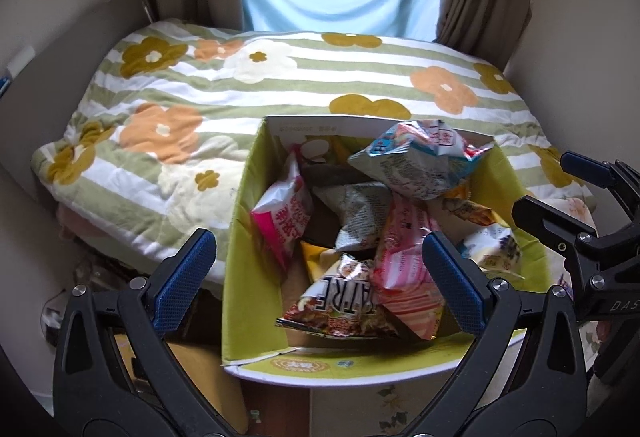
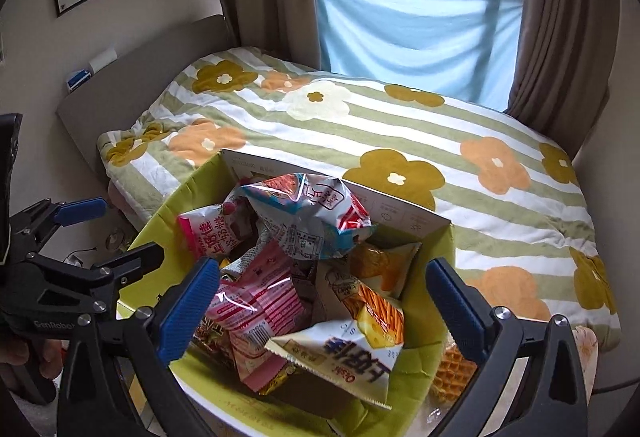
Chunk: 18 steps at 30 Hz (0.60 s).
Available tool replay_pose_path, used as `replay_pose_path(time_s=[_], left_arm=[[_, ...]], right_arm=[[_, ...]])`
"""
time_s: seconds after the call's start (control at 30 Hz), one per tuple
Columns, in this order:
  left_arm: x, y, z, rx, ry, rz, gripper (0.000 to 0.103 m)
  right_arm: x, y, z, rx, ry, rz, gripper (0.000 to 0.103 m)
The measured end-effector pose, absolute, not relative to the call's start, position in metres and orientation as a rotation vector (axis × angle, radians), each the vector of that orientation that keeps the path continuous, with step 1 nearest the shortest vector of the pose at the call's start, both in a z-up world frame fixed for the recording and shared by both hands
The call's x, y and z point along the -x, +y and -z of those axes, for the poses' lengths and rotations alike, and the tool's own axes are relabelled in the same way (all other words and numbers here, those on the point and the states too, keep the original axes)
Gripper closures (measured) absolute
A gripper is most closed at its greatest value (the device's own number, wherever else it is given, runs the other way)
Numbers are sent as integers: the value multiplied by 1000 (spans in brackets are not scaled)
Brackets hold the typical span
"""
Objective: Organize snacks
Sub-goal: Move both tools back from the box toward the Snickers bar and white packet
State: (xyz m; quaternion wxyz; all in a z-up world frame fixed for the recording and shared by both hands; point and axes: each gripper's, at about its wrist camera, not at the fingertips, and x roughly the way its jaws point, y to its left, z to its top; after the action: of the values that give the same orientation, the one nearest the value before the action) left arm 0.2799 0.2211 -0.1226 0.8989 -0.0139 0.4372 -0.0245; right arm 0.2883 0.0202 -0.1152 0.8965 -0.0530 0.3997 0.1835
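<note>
Bedroom setting: a floral striped quilt covers the bed beneath a curtained window, and a green-lined cardboard box heaped with loose snack packets stands at its near edge. Left gripper hovers over the box with fingers spread wide and empty, a pink-and-white packet leaning on the left wall below it; right gripper, likewise spread and empty, hangs above a white-and-yellow biscuit-stick packet. Recommended practice, in my judgement: descend on one packet's crimped edge, close gently, and lift it clear without dragging neighbours.
</note>
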Motion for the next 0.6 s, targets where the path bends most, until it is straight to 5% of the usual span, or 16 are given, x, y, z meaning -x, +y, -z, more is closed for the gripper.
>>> replay_pose_path(time_s=[0.6], left_arm=[[-241, 87, 100, -44, 851, 319, 1]], right_arm=[[-198, -119, 94, 34, 810, -98, 1]])
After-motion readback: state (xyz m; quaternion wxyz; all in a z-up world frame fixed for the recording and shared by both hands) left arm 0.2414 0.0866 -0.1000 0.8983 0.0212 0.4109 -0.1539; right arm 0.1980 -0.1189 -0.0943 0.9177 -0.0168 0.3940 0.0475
